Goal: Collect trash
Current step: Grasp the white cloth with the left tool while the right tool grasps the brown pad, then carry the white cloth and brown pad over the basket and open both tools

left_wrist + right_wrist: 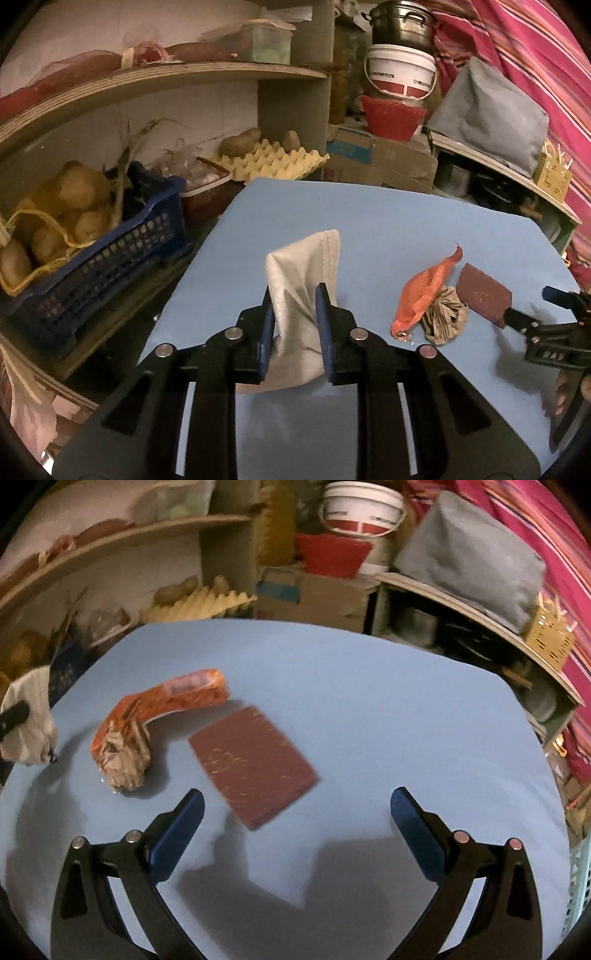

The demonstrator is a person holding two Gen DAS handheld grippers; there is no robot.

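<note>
Fingers (266, 306) around grey cloth (301, 266)

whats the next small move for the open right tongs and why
Probably ease the right tongs down and forward over the maroon card and close: they are open and empty, the card lies flat just ahead, and the left tongs already grip the white cloth bag.

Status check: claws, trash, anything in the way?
Left claw shut on white cloth bag. Right claw open, empty, near maroon card. Orange wrapper and paper wad on blue mat. Nothing blocking.
</note>
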